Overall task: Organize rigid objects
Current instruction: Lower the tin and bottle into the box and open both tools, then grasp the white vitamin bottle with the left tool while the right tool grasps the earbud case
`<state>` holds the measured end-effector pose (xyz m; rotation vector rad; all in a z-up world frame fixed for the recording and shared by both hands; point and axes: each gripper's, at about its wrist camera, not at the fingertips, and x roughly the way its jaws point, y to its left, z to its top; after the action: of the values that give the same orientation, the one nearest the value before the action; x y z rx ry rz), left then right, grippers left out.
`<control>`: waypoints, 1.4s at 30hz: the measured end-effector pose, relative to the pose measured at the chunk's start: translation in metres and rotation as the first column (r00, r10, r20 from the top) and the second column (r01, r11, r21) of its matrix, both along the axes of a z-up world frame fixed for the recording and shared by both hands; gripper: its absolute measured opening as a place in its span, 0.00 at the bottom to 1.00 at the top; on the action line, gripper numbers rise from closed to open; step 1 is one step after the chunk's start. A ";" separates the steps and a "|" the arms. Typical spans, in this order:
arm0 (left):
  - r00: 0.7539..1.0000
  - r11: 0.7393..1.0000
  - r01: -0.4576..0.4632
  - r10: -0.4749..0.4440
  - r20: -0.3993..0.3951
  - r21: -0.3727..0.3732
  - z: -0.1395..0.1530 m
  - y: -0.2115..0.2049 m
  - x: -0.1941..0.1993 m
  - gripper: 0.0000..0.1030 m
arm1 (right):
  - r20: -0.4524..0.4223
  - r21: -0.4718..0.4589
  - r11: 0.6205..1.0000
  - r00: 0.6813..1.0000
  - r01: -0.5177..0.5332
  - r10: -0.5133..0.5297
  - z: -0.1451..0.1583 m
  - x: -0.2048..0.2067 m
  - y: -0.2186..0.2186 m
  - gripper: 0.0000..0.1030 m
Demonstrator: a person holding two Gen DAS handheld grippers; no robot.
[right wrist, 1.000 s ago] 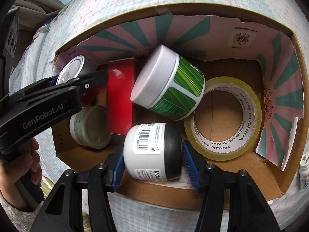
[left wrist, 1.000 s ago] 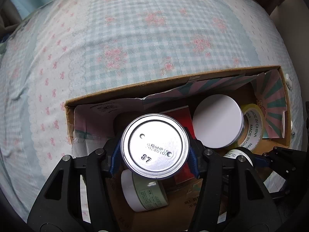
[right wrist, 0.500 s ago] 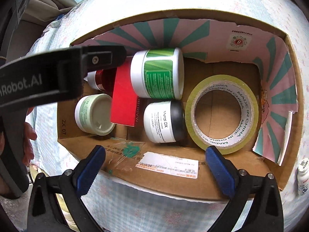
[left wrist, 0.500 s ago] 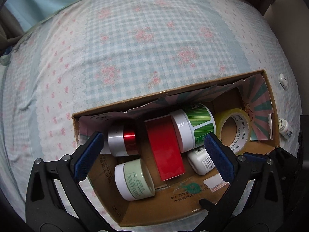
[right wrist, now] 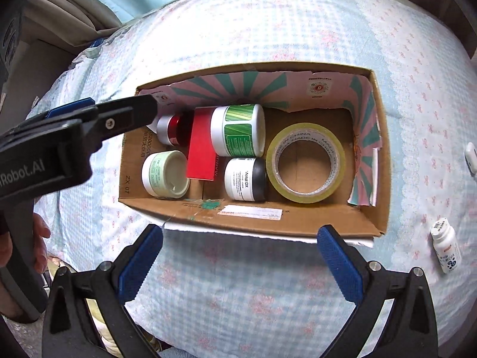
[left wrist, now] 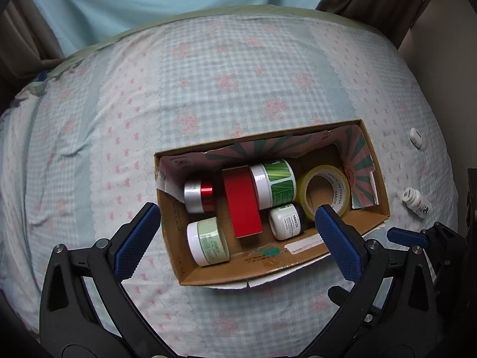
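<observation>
A cardboard box [left wrist: 378,185] [right wrist: 384,161] lies on the bed. In it are a silver and red can [left wrist: 198,195] [right wrist: 168,128], a pale green jar [left wrist: 207,241] [right wrist: 164,173], a red box [left wrist: 243,203] [right wrist: 201,146], a green-labelled jar [left wrist: 274,183] [right wrist: 238,129], a white and black jar [left wrist: 287,220] [right wrist: 246,179] and a tape roll [left wrist: 326,191] [right wrist: 305,162]. My left gripper [left wrist: 235,241] is open and empty above the box's near side. My right gripper [right wrist: 238,262] is open and empty, nearer than the box.
A small white bottle [left wrist: 416,203] [right wrist: 445,246] and a small white case [left wrist: 415,137] [right wrist: 471,158] lie on the bedsheet [left wrist: 208,74] right of the box. The left gripper's body [right wrist: 53,143] crosses the right wrist view at left.
Both grippers let go: the left released the silver and red can, the right the white and black jar. Both opened and pulled back up from the box.
</observation>
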<state>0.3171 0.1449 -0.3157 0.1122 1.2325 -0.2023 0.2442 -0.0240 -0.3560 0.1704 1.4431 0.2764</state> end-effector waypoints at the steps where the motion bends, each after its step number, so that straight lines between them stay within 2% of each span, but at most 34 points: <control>1: 1.000 1.000 0.000 0.000 0.009 0.001 0.008 0.000 -0.006 1.00 | 0.010 -0.012 1.000 1.000 0.001 -0.001 0.008 -0.003 0.000 1.00; 4: 0.999 1.000 -0.008 0.008 0.037 -0.020 0.031 -0.002 -0.025 1.00 | 0.024 -0.046 0.999 1.000 0.012 -0.011 0.030 -0.014 0.003 1.00; 9: 0.997 0.993 -0.037 0.044 0.067 -0.110 0.065 -0.014 -0.056 1.00 | 0.081 -0.091 0.991 0.993 0.098 -0.091 0.067 -0.046 -0.029 1.00; 12: 0.995 0.992 -0.023 0.034 0.090 -0.123 0.079 -0.033 -0.075 1.00 | 0.118 -0.093 0.981 0.981 0.168 -0.156 0.087 -0.068 -0.057 1.00; 18: 0.993 0.992 0.025 -0.011 0.118 -0.122 0.096 -0.085 -0.111 1.00 | 0.187 -0.191 0.941 0.951 0.279 -0.245 0.116 -0.099 -0.127 1.00; 21: 0.993 0.994 0.022 -0.009 0.119 -0.111 0.096 -0.117 -0.125 1.00 | 0.191 -0.174 0.911 0.921 0.373 -0.340 0.122 -0.109 -0.181 1.00; 24: 0.993 0.994 -0.011 0.024 0.115 -0.112 0.091 -0.149 -0.136 1.00 | 0.210 -0.179 0.901 0.910 0.395 -0.358 0.124 -0.112 -0.231 1.00; 28: 0.991 0.993 -0.092 0.099 0.089 -0.079 0.078 -0.196 -0.145 1.00 | 0.233 -0.198 0.922 0.929 0.333 -0.286 0.117 -0.099 -0.287 1.00; 31: 0.984 0.982 -0.159 0.167 0.068 -0.101 0.067 -0.234 -0.149 1.00 | 0.247 -0.201 0.946 0.948 0.254 -0.202 0.111 -0.082 -0.323 1.00; 35: 0.972 0.968 -0.236 0.237 -0.004 -0.089 0.037 -0.286 -0.147 1.00 | 0.256 -0.222 0.965 0.963 0.140 -0.080 0.104 -0.054 -0.357 1.00; 38: 0.950 0.942 -0.309 0.302 -0.075 -0.133 0.009 -0.314 -0.148 1.00 | 0.245 -0.241 0.970 0.969 0.043 0.018 0.093 -0.034 -0.372 1.00; 42: 0.906 0.890 -0.417 0.390 -0.166 -0.182 -0.031 -0.344 -0.149 1.00 | 0.211 -0.272 0.958 0.966 -0.088 0.149 0.070 -0.009 -0.382 1.00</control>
<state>0.1682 -0.1995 -0.3466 -0.3502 1.3223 0.0249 0.2354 -0.4058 -0.2856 -0.1600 1.2464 0.1950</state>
